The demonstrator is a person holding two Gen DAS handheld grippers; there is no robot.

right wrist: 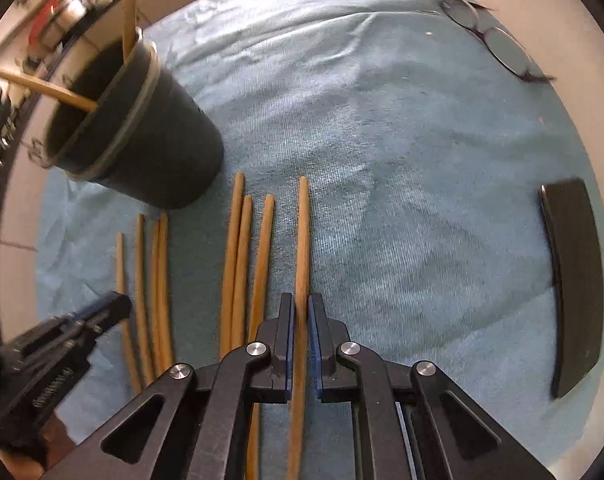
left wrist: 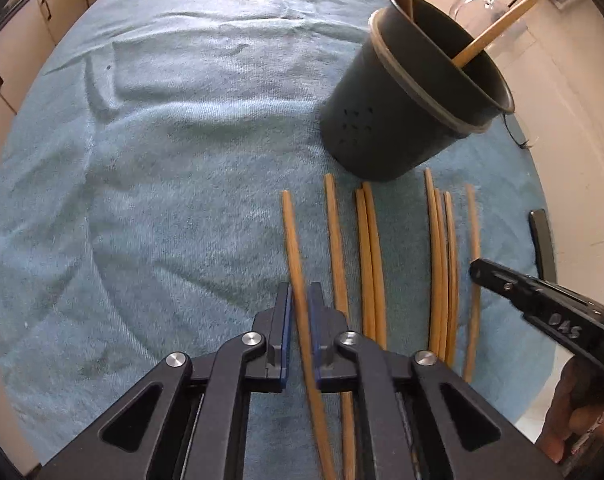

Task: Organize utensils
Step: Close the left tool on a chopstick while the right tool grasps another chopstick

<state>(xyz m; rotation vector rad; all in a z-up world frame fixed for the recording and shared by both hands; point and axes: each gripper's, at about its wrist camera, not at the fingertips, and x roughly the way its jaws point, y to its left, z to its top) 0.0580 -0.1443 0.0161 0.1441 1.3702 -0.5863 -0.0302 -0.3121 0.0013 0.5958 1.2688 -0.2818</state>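
Now we have each tool clamped on one wooden stick: the left gripper (left wrist: pixel 299 300) pinches the leftmost chopstick (left wrist: pixel 293 236) of the row, and the right gripper (right wrist: pixel 300 312) pinches the rightmost chopstick (right wrist: pixel 303 236), so, we judge, neither grip disturbs the sticks between. Those loose chopsticks (left wrist: pixel 368 248) lie side by side on the blue towel (left wrist: pixel 173 160), tips pointing far. Just beyond them stands the dark holder cup (left wrist: pixel 402 120), already holding two sticks, presumably the destination.

tan chopsticks (left wrist: pixel 334 240); black cup (left wrist: pixel 402 112); teal towel (left wrist: pixel 181 160)
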